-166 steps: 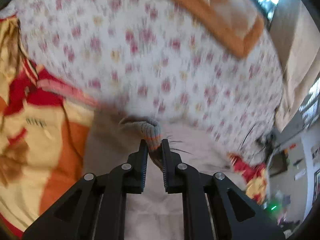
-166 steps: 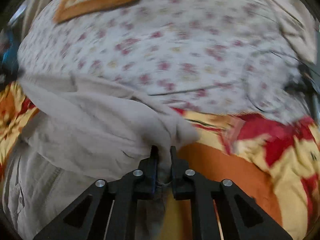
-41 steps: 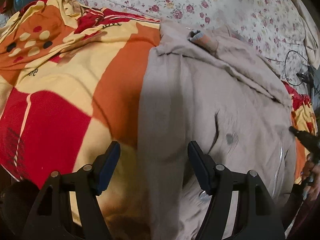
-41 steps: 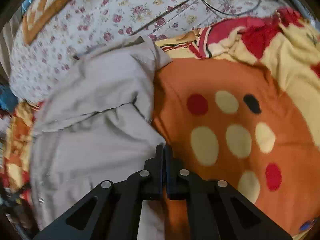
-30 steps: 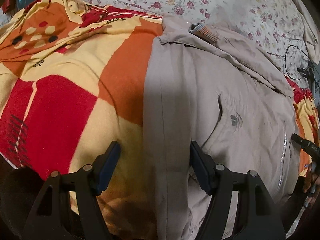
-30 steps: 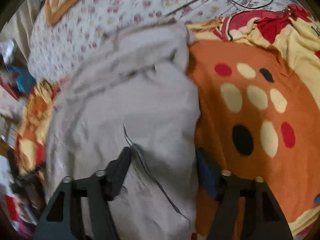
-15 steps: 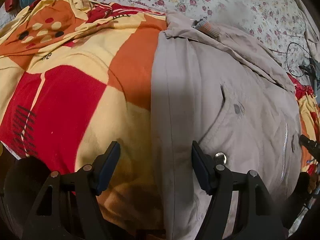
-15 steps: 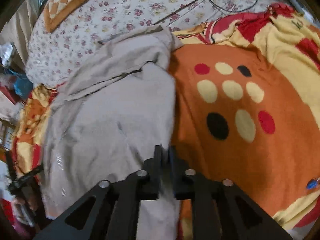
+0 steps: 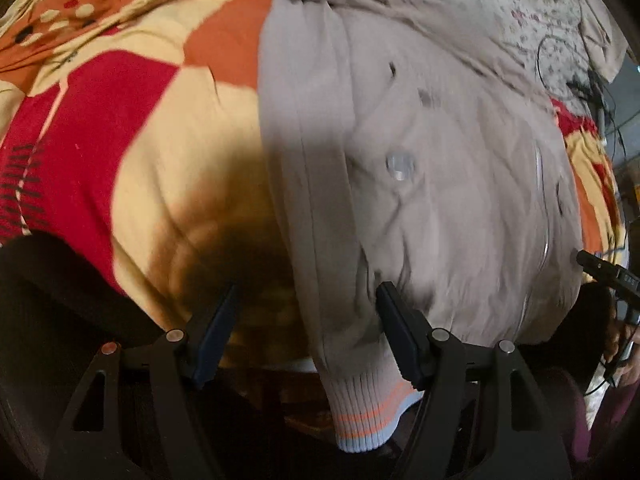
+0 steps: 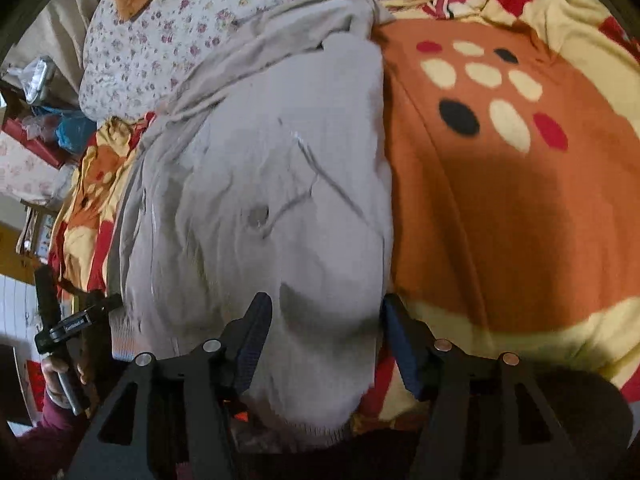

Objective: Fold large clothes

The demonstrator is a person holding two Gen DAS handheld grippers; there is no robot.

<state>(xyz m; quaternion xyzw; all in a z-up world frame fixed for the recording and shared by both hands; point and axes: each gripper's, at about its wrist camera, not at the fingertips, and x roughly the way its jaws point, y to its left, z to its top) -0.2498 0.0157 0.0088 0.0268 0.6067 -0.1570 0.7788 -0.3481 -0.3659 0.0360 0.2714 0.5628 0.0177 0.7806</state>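
Beige zip jacket (image 9: 440, 168) lies spread flat on the bed, ribbed hem overhanging.

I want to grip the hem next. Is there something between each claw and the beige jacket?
Nothing visible. The left claw is open over the jacket at its striped cuff. The right claw has just been opening; jacket fabric lies between its fingers, with no pressing visible.

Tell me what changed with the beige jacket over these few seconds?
Both grippers have let go: the left gripper released the striped cuff, the right gripper a pinched fold; its jaws have just been opening. The jacket now lies flat, sleeves folded across the top. The patterned blanket stays spread underneath.
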